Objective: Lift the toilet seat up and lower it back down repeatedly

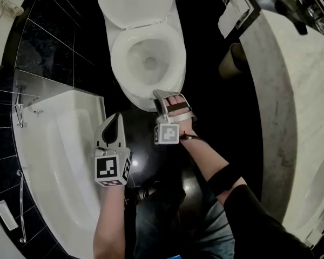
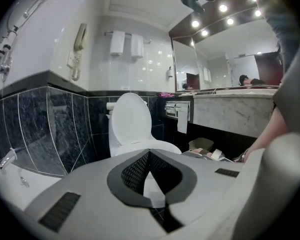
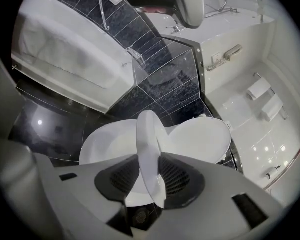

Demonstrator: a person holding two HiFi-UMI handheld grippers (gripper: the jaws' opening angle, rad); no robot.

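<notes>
A: Where is the seat (image 3: 149,149)?
B: Low over the bowl (image 1: 119,63), front edge pinched in your right gripper (image 1: 167,96). Left gripper (image 1: 116,117) pressed together, empty. Lowering nearly done; more lifts left

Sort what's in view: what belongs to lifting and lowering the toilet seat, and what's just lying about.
Job:
- seat, in the right gripper
- bowl
- raised lid

Lying about:
- bathtub
- bin
- towels
- wall phone
- counter
- left gripper, empty
</notes>
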